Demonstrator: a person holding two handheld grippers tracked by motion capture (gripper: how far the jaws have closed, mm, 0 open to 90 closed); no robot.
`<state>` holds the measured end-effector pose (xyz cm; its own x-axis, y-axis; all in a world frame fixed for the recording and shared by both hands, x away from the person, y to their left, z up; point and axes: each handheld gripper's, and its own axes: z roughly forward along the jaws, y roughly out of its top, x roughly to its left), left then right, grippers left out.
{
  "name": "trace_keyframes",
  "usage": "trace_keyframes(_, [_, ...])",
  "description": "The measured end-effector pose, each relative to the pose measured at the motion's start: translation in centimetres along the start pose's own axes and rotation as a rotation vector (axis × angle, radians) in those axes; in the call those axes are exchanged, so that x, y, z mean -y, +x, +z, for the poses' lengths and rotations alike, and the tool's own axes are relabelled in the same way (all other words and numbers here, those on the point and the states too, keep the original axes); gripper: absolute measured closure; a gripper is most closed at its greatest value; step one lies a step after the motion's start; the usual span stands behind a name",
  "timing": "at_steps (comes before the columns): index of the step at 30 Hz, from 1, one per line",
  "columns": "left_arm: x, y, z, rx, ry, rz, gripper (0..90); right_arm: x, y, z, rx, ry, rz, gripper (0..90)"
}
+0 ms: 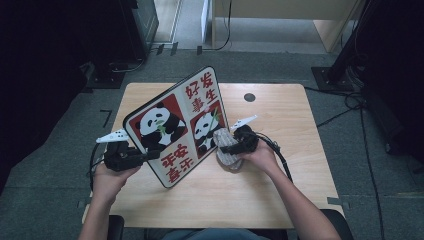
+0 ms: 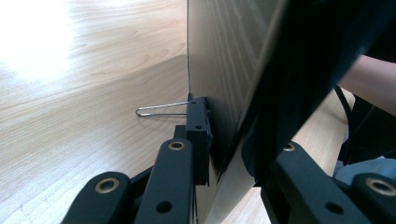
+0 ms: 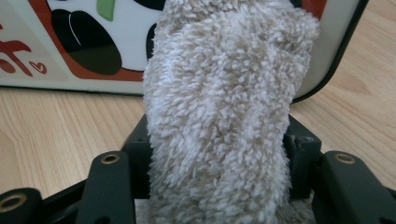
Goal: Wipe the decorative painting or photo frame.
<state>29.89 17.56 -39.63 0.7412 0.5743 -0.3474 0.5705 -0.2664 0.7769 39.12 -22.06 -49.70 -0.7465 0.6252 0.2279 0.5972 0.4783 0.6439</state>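
On the worktop [image 1: 260, 195]: panda board [image 1: 176, 125], propped on its lower edge, tilted, my left fingers [image 1: 148, 155] clamped on its edge; fluffy beige cloth [image 1: 226, 149] pinched in my right fingers [image 1: 223, 148], touching the board's face.

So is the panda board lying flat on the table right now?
No, the panda board stands tilted up on its edge on the table, clamped by the left gripper.
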Motion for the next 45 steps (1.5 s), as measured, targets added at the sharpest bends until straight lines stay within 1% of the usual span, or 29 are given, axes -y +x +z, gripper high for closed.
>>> trace_keyframes(4, [0.0, 0.1, 0.0, 0.003, -0.001, -0.002, 78.4, 0.2, -0.1, 0.0, -0.005, -0.012, 0.008, 42.2])
trace_keyframes(5, [0.0, 0.1, 0.0, 0.003, -0.001, -0.003, 78.3, 0.3, 0.0, 0.0, -0.008, -0.026, 0.017, 41.4])
trace_keyframes(6, [0.1, 0.0, 0.0, 0.001, 0.0, -0.004, 78.4, 0.6, 0.0, 0.0, -0.004, -0.047, 0.013, 39.6])
trace_keyframes(8, [0.1, 0.0, 0.0, -0.001, -0.001, -0.003, 78.4, 0.7, 0.1, -0.1, -0.002, -0.061, 0.021, 39.6])
trace_keyframes(10, [0.1, 0.0, 0.0, -0.003, 0.0, -0.003, 78.5, 0.6, 0.1, -0.2, -0.001, -0.057, 0.036, 41.7])
trace_keyframes(13, [0.1, 0.1, 0.0, -0.004, 0.001, -0.008, 78.5, 0.4, 0.1, -0.4, 0.002, -0.046, 0.035, 43.3])
trace_keyframes(14, [0.0, 0.0, -0.1, -0.01, 0.002, -0.016, 78.5, 0.2, 0.1, -0.6, -0.009, -0.031, 0.049, 43.7])
trace_keyframes(15, [0.0, 0.0, -0.1, -0.01, 0.002, -0.016, 78.5, 0.2, 0.1, -0.6, -0.009, -0.031, 0.049, 43.7])
trace_keyframes(16, [0.0, 0.0, -0.1, -0.011, 0.002, -0.015, 78.5, -0.1, -0.1, -0.9, -0.025, -0.022, 0.064, 44.6])
trace_keyframes(17, [0.0, 0.0, -0.1, -0.011, 0.002, -0.015, 78.5, -0.2, -0.1, -1.1, -0.025, -0.018, 0.07, 44.7])
trace_keyframes(20, [0.0, 0.0, 0.0, -0.012, 0.002, -0.013, 78.5, -0.6, 0.1, -1.9, -0.022, -0.039, 0.059, 44.7])
trace_keyframes(21, [0.0, 0.0, 0.0, -0.012, 0.002, -0.013, 78.5, -0.6, 0.1, -1.9, -0.022, -0.039, 0.059, 44.7])
trace_keyframes(22, [0.0, 0.0, 0.0, -0.013, 0.001, -0.013, 78.5, -1.1, 0.3, -2.6, -0.02, -0.063, 0.047, 44.8])
trace_keyframes(25, [0.0, 0.0, 0.0, -0.012, 0.0, -0.012, 78.5, -1.9, 0.8, -3.5, -0.028, -0.097, 0.035, 44.9])
trace_keyframes(32, [0.0, 0.0, 0.0, -0.01, -0.001, -0.012, 78.3, -4.3, 1.9, -5.7, -0.035, -0.14, -0.023, 44.9])
trace_keyframes(33, [0.0, 0.0, 0.0, -0.01, -0.001, -0.012, 78.3, -4.7, 2.0, -6.0, -0.038, -0.146, -0.031, 44.9])
trace_keyframes(34, [0.0, 0.0, 0.0, -0.01, 0.0, -0.012, 78.3, -5.0, 2.2, -6.3, -0.045, -0.143, -0.027, 44.9])
trace_keyframes(40, [0.0, 0.1, 0.0, -0.004, 0.0, -0.014, 78.1, -7.5, 2.8, -8.1, -0.053, -0.162, -0.044, 44.8])
trace_keyframes(42, [0.0, 0.1, 0.0, -0.004, 0.0, -0.014, 78.0, -7.8, 2.8, -8.3, -0.058, -0.167, -0.048, 44.7])
trace_keyframes(43, [0.0, 0.1, 0.0, -0.004, 0.0, -0.014, 78.1, -8.9, 3.3, -9.0, -0.054, -0.178, -0.066, 44.6])
trace_keyframes(44, [0.0, 0.1, 0.0, -0.004, 0.0, -0.014, 78.0, -8.9, 3.3, -9.0, -0.054, -0.178, -0.066, 44.6])
trace_keyframes(45, [0.0, 0.1, 0.0, -0.003, 0.001, -0.014, 78.0, -9.8, 3.7, -9.7, -0.031, -0.185, -0.092, 44.6])
